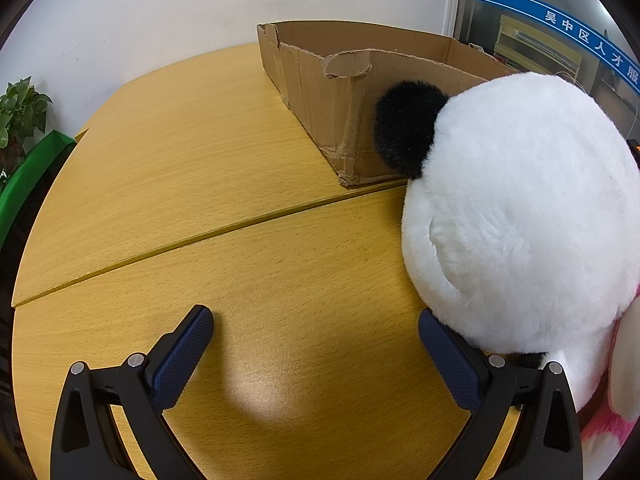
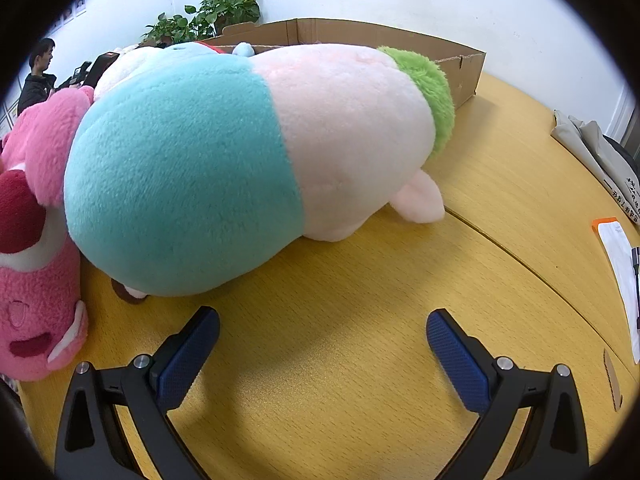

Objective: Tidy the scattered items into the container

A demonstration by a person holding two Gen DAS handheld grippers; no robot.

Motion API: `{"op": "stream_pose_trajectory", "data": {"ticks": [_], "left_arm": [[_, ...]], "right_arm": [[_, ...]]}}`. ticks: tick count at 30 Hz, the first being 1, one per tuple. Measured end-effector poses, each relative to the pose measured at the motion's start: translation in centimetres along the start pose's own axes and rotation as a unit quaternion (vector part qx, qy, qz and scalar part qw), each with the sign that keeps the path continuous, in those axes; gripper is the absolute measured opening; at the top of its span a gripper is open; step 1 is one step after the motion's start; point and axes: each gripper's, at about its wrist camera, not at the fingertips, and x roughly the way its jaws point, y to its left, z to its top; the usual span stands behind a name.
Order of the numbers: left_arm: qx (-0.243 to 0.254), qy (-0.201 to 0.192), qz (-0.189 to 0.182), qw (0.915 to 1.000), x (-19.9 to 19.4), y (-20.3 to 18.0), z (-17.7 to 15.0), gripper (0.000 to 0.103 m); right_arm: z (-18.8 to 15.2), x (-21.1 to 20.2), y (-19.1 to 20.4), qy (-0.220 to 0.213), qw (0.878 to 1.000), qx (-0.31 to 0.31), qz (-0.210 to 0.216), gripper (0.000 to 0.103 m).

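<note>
A white plush panda (image 1: 520,212) with a black ear fills the right of the left wrist view, standing in front of the cardboard box (image 1: 320,84). My left gripper (image 1: 316,320) is open over bare table, and its right finger touches the panda's underside. In the right wrist view a large teal, pale pink and green plush (image 2: 248,156) lies on the table before the cardboard box (image 2: 460,56). A pink plush bear (image 2: 36,264) lies at its left. My right gripper (image 2: 322,322) is open, just short of the large plush, holding nothing.
The yellow wooden table (image 1: 200,160) has a seam running across it. A potted plant (image 1: 20,116) and a green object stand off its left edge. Papers and an orange-edged item (image 2: 618,264) lie at the right. A person (image 2: 38,76) stands far left by plants (image 2: 216,12).
</note>
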Motion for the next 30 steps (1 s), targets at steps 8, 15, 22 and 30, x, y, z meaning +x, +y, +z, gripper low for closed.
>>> {"op": "stream_pose_trajectory", "data": {"ticks": [8, 15, 22, 30], "left_arm": [[0.003, 0.000, -0.003, 1.0000, -0.1, -0.2, -0.2, 0.103], [-0.006, 0.007, 0.008, 0.9999, -1.6, -1.6, -2.1, 0.103], [-0.076, -0.087, 0.085, 0.9896, -14.0, -6.4, -5.6, 0.103], [-0.148, -0.180, 0.124, 0.9645, -21.8, -12.0, -6.4, 0.103]], "right_arm": [[0.0, 0.0, 0.0, 0.000, 1.000, 0.000, 0.000, 0.103], [0.1, 0.0, -0.1, 0.000, 1.000, 0.001, 0.000, 0.103], [0.3, -0.2, 0.0, 0.000, 1.000, 0.005, -0.004, 0.103], [0.6, 0.5, 1.0, 0.000, 0.999, 0.040, -0.033, 0.102]]}}
